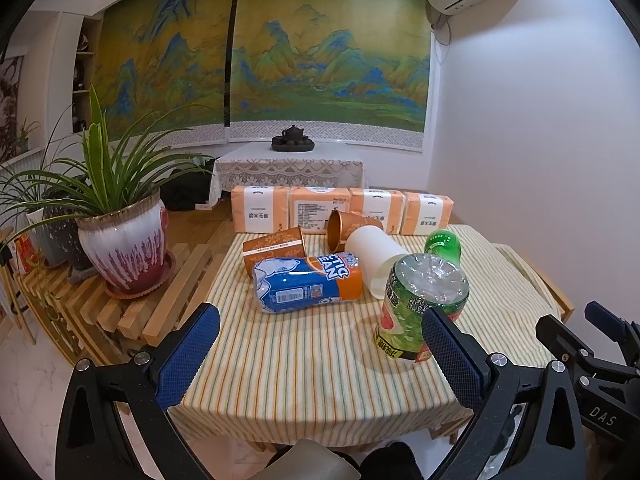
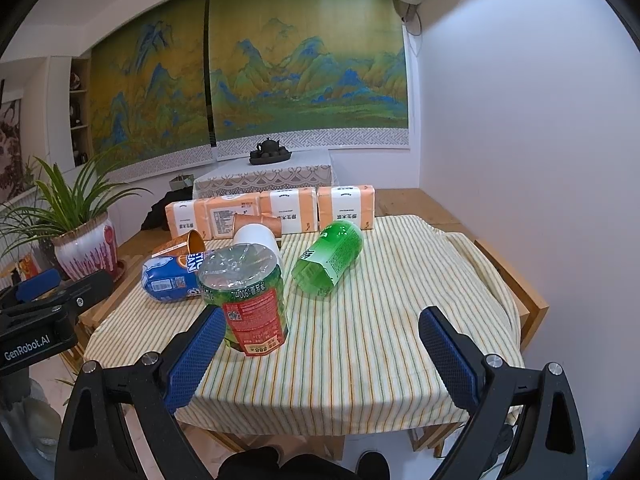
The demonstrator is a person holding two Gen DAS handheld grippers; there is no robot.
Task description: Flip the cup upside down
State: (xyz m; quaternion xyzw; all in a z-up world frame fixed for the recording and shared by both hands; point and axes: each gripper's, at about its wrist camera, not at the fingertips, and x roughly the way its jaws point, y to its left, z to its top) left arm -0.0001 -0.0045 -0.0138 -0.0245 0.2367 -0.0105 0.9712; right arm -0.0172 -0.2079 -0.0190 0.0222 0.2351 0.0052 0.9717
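Table (image 1: 320, 392), striped cloth. Inverted cup (image 2: 244, 296) (cut bottle, base up) stands near the front edge, left of centre. Left gripper (image 1: 320, 344) and right gripper (image 2: 320, 356): both spread wide, holding nothing.

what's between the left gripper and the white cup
From the left gripper, the blue bottle lies on its side just in front of the white cup, touching or nearly touching it. The upside-down green bottle stands close on the cup's right. Both crowd a straight approach.
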